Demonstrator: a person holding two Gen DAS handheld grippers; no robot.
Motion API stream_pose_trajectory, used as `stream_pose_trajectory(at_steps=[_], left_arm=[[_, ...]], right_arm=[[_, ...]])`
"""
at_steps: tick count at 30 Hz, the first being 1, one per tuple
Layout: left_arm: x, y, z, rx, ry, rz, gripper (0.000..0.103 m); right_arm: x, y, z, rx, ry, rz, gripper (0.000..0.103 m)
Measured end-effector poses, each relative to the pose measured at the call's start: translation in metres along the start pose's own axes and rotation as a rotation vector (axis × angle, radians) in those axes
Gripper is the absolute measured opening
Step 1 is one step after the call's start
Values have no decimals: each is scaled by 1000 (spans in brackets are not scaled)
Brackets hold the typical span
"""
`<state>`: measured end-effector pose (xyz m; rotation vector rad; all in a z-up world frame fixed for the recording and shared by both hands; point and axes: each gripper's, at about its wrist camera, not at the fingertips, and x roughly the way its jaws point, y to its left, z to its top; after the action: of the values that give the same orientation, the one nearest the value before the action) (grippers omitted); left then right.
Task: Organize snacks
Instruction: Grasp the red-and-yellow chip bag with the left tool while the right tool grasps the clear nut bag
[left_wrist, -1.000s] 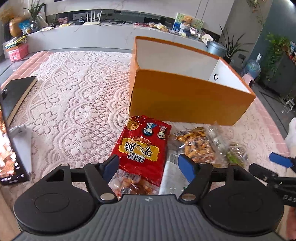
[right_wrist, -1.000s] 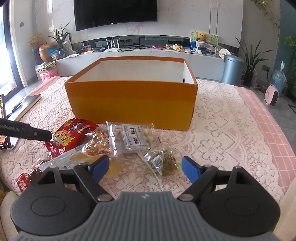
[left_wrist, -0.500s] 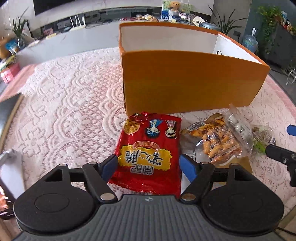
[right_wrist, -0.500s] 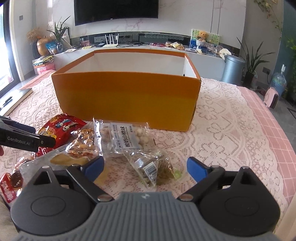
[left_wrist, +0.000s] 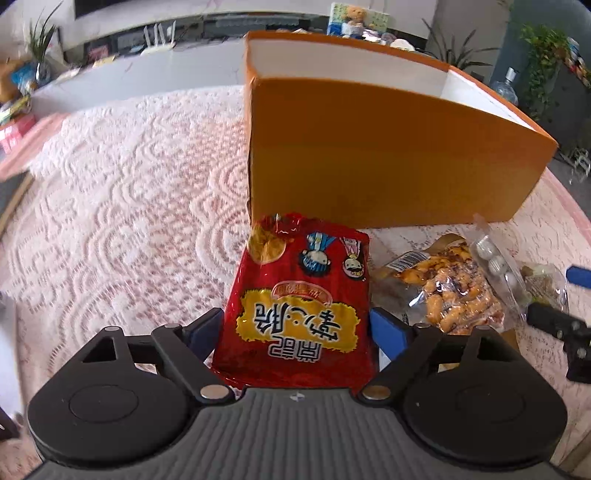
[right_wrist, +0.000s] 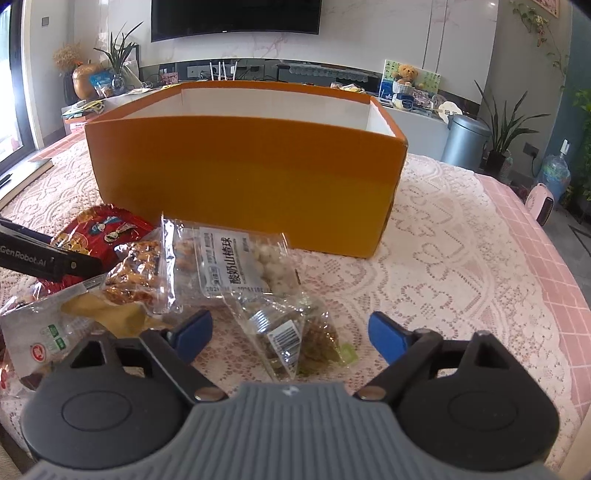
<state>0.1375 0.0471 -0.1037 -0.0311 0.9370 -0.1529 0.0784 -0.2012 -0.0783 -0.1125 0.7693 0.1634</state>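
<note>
An open orange box stands on the lace-covered table. A red snack bag lies in front of its left corner; my left gripper is open with its blue fingers on either side of the bag's near end. Right of it lie a clear bag of orange snacks and a clear bag of white balls. My right gripper is open around a small clear bag of green-brown snacks. The left gripper's finger shows at the left of the right wrist view.
A flat clear packet with a yellow snack lies at the near left. A dark book lies at the table's left edge. A sideboard with plants, routers and a TV stands behind the table. A grey bin stands at the back right.
My left gripper has moved forward and lower, so the red bag now sits between its fingers. My right gripper has moved forward and down around the small green-brown bag.
</note>
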Motion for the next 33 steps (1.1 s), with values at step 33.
stream_pose_trajectory(at_steps=[33], left_arm=[[-53, 1, -6, -78, -151, -36, 79]], right_arm=[[-22, 5, -5, -35, -32, -29, 47]])
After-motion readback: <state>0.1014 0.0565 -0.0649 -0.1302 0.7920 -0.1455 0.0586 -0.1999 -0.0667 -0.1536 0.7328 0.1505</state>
